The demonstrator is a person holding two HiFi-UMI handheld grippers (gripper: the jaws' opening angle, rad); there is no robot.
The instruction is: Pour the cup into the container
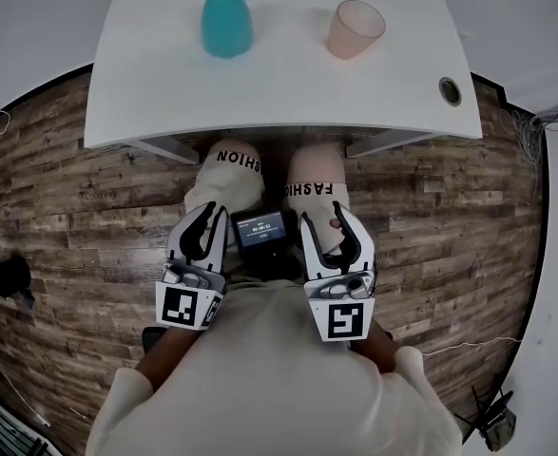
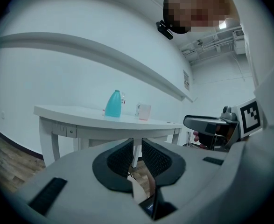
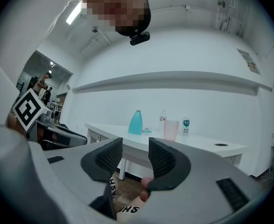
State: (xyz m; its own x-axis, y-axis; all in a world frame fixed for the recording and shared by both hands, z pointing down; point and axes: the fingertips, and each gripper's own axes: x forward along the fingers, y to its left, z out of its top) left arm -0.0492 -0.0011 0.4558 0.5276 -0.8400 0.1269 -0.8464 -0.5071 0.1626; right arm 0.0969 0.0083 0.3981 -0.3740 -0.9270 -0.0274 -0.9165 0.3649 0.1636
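Both your left gripper (image 1: 215, 215) and right gripper (image 1: 328, 217) gape empty; the cup (image 1: 356, 28) stands ahead, nearer your right.

A pale pink cup (image 1: 356, 28) stands upright on the white table (image 1: 288, 88), near the upright teal container (image 1: 226, 22).

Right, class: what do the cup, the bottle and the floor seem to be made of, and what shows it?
Cup: probably plastic, translucent pink; light passes through its wall.
Bottle: likely plastic, opaque teal, smooth with a soft sheen.
Floor: wood or wood-look planks; grain and plank seams show.
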